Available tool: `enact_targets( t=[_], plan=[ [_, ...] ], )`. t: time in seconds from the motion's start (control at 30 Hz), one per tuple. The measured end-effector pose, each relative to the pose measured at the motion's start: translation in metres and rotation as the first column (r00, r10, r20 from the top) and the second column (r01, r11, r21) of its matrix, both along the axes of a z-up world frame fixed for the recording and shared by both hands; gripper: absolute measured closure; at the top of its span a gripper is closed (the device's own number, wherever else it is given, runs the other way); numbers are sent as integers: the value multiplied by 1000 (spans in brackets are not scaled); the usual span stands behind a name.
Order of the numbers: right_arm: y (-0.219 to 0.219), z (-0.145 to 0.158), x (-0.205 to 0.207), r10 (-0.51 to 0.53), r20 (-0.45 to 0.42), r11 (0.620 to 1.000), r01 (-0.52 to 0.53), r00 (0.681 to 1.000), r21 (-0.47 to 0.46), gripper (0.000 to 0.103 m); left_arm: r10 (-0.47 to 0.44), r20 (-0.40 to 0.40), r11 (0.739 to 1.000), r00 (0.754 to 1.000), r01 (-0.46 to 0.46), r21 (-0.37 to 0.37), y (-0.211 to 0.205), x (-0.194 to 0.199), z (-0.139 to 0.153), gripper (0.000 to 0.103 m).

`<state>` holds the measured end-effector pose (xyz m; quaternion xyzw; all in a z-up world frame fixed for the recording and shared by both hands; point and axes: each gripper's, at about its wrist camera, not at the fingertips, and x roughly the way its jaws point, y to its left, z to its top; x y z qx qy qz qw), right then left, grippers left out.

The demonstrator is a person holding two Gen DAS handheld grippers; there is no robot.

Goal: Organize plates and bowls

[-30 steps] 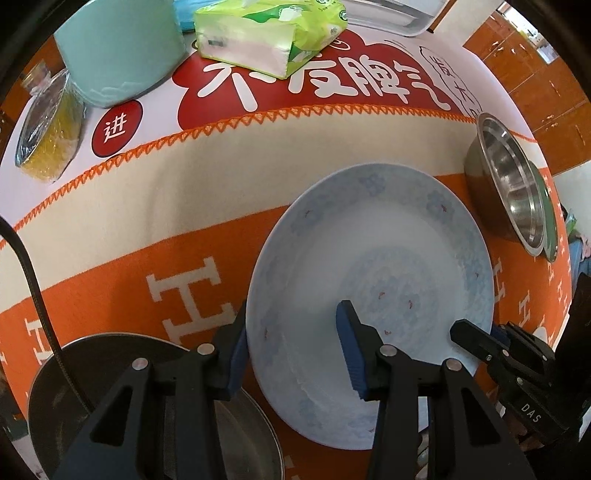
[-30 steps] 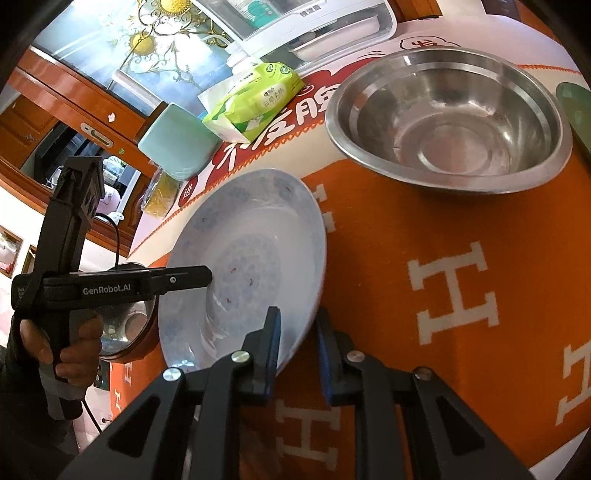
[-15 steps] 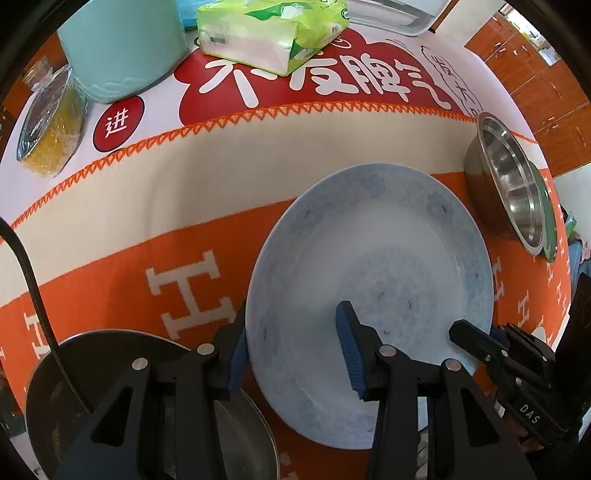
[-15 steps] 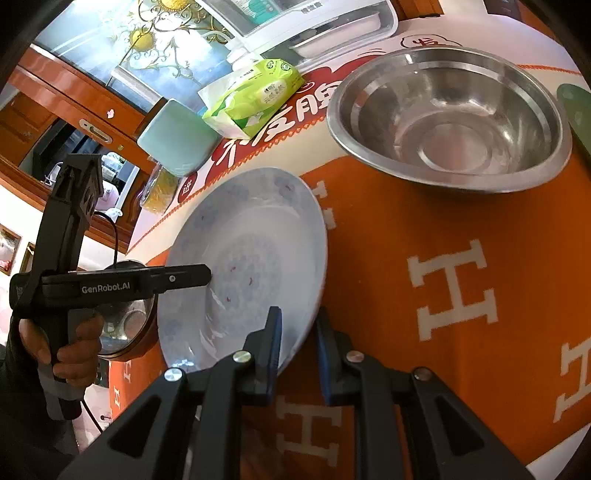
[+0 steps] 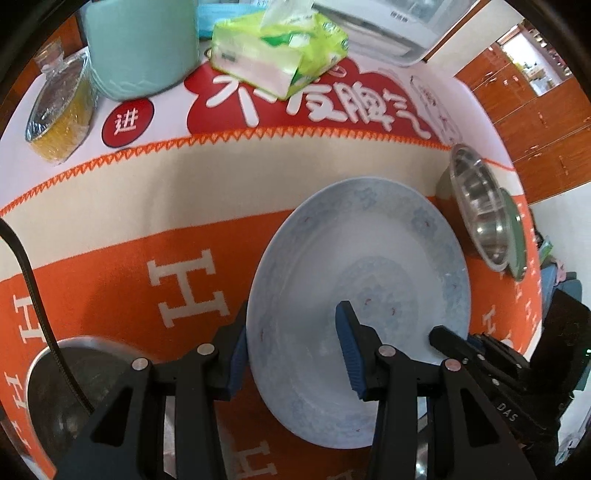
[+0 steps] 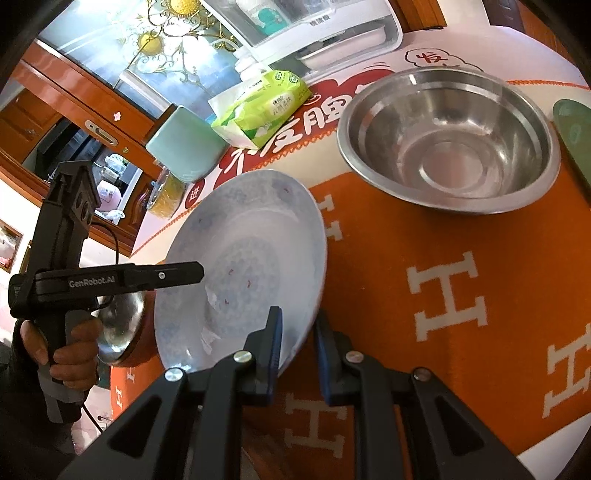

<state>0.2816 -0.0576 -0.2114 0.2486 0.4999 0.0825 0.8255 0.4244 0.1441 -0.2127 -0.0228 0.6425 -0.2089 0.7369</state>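
Observation:
A white plate with a pale blue pattern [image 5: 369, 266] [image 6: 243, 258] is tilted above the orange cloth. My right gripper [image 6: 297, 345] is shut on its near rim and shows at the plate's right in the left wrist view [image 5: 480, 354]. My left gripper [image 5: 291, 350] is open and straddles the plate's left rim, one finger outside, one inside; it also shows in the right wrist view [image 6: 199, 271]. A steel bowl [image 6: 447, 144] [image 5: 480, 214] stands at the right. Another steel bowl [image 5: 74, 398] [image 6: 118, 328] sits under my left gripper.
A green plate [image 6: 576, 136] lies beyond the right steel bowl. A tissue pack [image 5: 280, 55], a mint container [image 5: 140, 48] and a wrapped glass dish [image 5: 59, 114] stand at the back of the table. A white appliance [image 5: 384, 26] is behind them.
The plate has risen and tilted more, held by my right gripper. My left gripper has drawn back and up a little and stays open around the rim.

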Motion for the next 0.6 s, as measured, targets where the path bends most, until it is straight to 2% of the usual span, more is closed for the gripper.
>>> enact_targets(
  t=[0.27,0.6],
  plan=[
    [3,20,-7,-8,33,1000,9,999,-19,86,2,44,999,999,0,-46,7,-11,25,62],
    [11,54,-28,-14,90,999,18,996,-42,86,-22,109,997,994,30,-67,18,-37,63,62]
  ],
)
